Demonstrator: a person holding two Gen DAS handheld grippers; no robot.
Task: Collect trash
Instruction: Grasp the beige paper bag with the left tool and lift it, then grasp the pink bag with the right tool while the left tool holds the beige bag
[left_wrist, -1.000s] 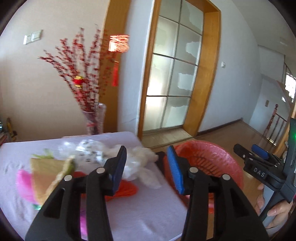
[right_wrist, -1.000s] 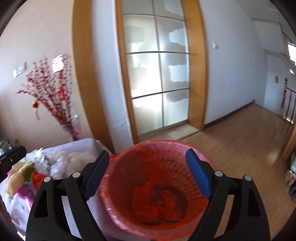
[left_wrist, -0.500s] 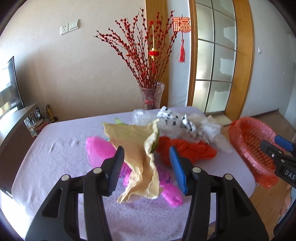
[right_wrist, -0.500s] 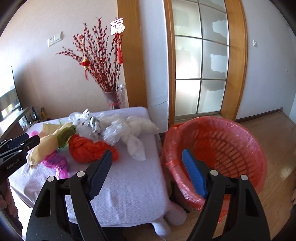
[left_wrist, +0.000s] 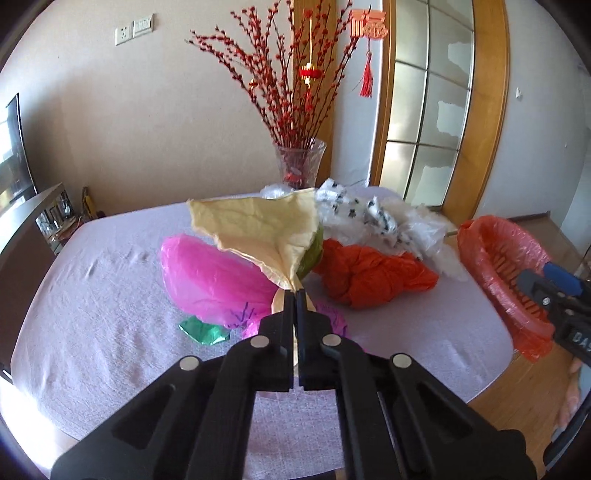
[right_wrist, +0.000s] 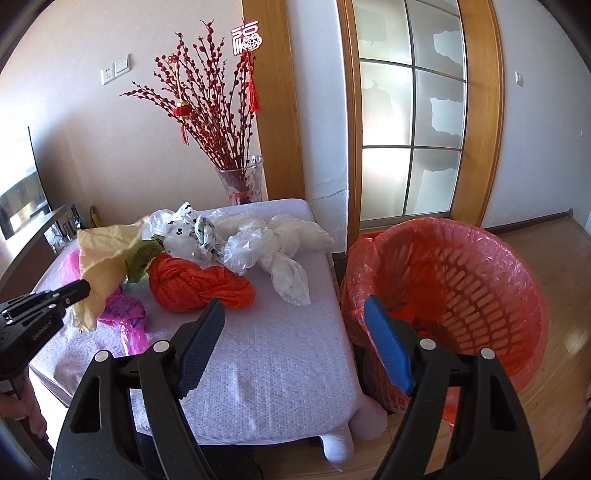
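A crumpled pale yellow paper sheet (left_wrist: 258, 229) stands up from the trash pile, and my left gripper (left_wrist: 295, 293) is shut on its lower corner. Around it lie a pink bag (left_wrist: 214, 273), an orange bag (left_wrist: 369, 273) and white plastic bags (left_wrist: 388, 221). In the right wrist view the left gripper (right_wrist: 79, 288) pinches the yellow sheet (right_wrist: 103, 251) at the left. My right gripper (right_wrist: 293, 306) is open and holds nothing, above the table's near edge beside the red-lined basket (right_wrist: 480, 266). The orange bag (right_wrist: 192, 284) lies just beyond its left finger.
The lilac-covered table (left_wrist: 110, 314) has a glass vase of red branches (left_wrist: 301, 162) at its far edge. A small green scrap (left_wrist: 203, 330) lies by the pink bag. The basket (left_wrist: 498, 266) stands on the wooden floor off the table's right end. A dark cabinet is at the left.
The left jaws have closed on the yellow sheet, which was between them half a second ago. Both views swung from the basket toward the table, then settled; the right gripper stayed open.
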